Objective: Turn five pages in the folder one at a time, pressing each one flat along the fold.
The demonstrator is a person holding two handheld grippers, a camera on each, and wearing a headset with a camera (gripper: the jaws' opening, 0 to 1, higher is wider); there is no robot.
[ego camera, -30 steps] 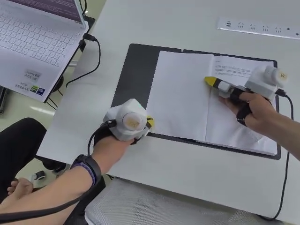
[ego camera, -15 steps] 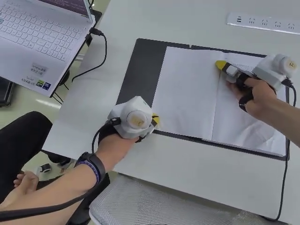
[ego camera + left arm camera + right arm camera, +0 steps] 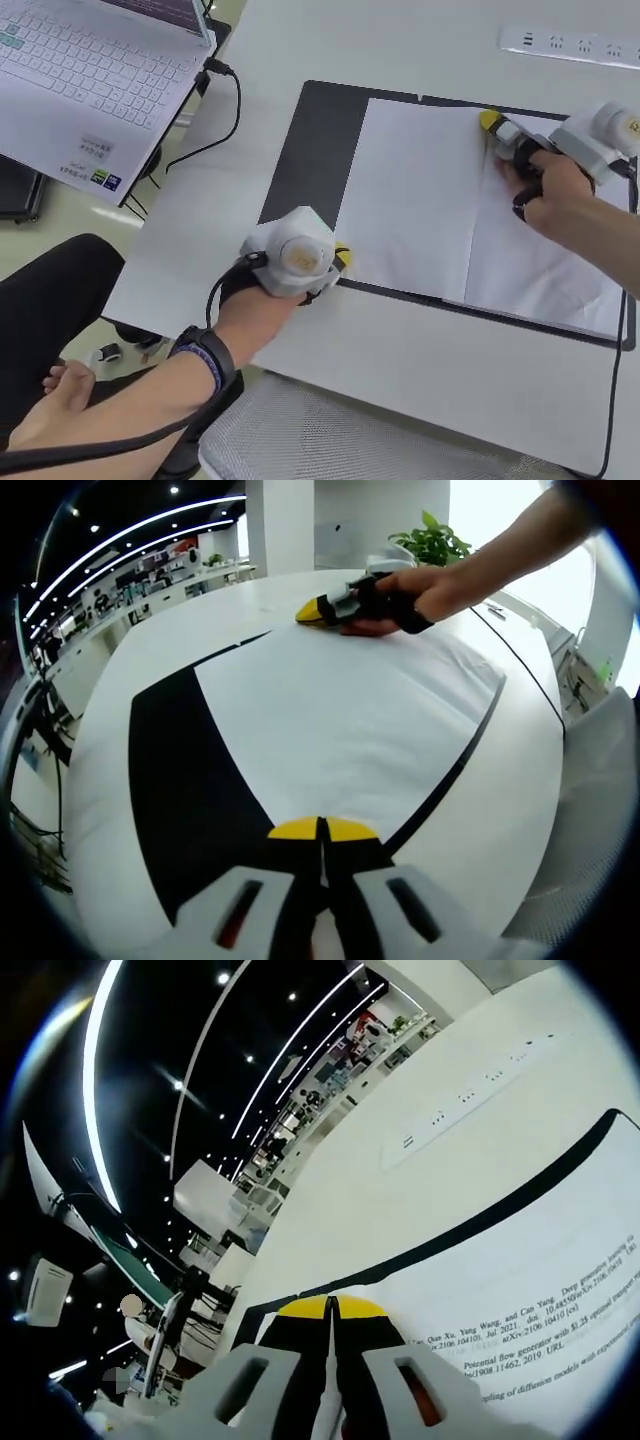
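The folder (image 3: 305, 150) lies open on the white table (image 3: 380, 40) in front of me, its long side running left to right across the head view and its fold running from the far edge back toward me. My left gripper (image 3: 342, 258) is clenched, yellow tips pressed together with nothing between them, and sits at the near edge of the blank left page (image 3: 410, 200). My right gripper (image 3: 490, 121) is clenched too and empty, its tip down at the far end of the fold, pointing left across the spread. Under it the printed page (image 3: 540, 1310) carries small reference-style type; I can make out "2106.10410", "2021" and "URL", the rest being too fine. A laptop (image 3: 80, 80) stands open at far left, its stickers illegible, and a power strip (image 3: 575, 45) lies beyond the folder.
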